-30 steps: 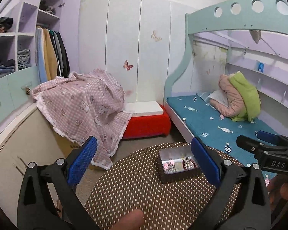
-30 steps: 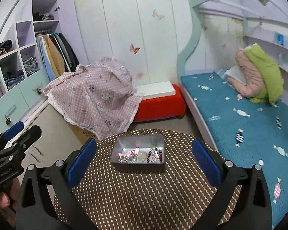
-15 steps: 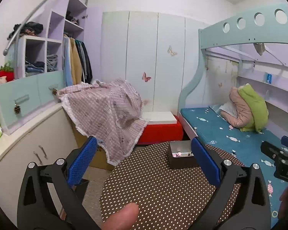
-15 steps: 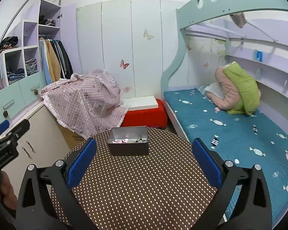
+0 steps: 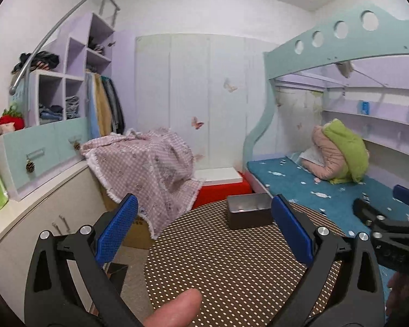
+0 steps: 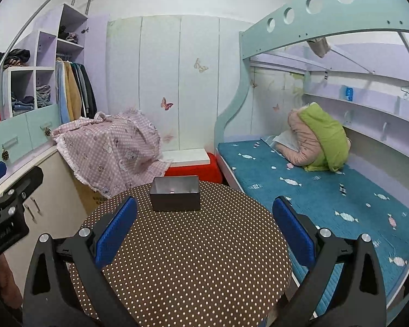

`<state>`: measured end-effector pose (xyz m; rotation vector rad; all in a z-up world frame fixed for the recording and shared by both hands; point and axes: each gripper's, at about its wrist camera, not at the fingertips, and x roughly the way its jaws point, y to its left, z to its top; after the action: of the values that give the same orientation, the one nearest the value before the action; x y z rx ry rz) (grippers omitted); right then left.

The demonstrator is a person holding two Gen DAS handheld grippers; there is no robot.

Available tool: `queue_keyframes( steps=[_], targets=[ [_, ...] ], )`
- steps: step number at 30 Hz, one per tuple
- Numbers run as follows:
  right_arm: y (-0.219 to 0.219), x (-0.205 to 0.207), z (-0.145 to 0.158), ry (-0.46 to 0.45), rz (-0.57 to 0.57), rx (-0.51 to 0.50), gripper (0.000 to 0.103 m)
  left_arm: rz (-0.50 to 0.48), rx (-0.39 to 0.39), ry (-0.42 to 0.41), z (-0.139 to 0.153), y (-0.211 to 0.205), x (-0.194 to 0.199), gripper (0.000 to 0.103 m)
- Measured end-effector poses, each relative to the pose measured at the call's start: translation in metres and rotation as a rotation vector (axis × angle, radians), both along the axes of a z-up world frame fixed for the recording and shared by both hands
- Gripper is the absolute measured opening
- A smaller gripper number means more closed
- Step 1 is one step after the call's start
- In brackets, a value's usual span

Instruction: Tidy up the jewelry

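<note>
A grey metal tin (image 5: 249,210) (image 6: 175,193) stands at the far side of a round brown table with white dots (image 5: 231,259) (image 6: 188,250). From this low angle only a glint of its jewelry shows inside. My left gripper (image 5: 204,226) is open, held over the table's near side, well short of the tin. My right gripper (image 6: 204,226) is open too, above the table's near half with nothing between its blue pads. Each gripper shows at the edge of the other's view. A fingertip (image 5: 174,310) shows at the bottom of the left wrist view.
A bunk bed with a teal mattress (image 6: 313,179) runs along the right. A pink checked blanket (image 6: 111,147) covers a box left of the table, with a red and white bench (image 6: 193,163) behind. White cabinets (image 5: 41,209) and shelves line the left wall.
Both grippers have pulled back and down from the tin. It now looks smaller and farther off, and its contents are nearly hidden behind its wall. Both stay open.
</note>
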<state>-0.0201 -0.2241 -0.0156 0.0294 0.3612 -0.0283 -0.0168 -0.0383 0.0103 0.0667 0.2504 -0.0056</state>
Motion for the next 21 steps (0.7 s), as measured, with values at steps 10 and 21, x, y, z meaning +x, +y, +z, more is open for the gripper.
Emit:
queue_keyframes(
  steps=[10,21],
  targets=[
    [0.002,-0.015,-0.002,-0.012,-0.059,-0.029,0.096,-0.039,-0.01,-0.007,0.002,-0.006,-0.015,0.098],
    [0.003,-0.023,-0.002,-0.026,-0.063,-0.021,0.096,-0.046,-0.024,-0.007,0.005,-0.004,-0.018,0.098]
  ],
)
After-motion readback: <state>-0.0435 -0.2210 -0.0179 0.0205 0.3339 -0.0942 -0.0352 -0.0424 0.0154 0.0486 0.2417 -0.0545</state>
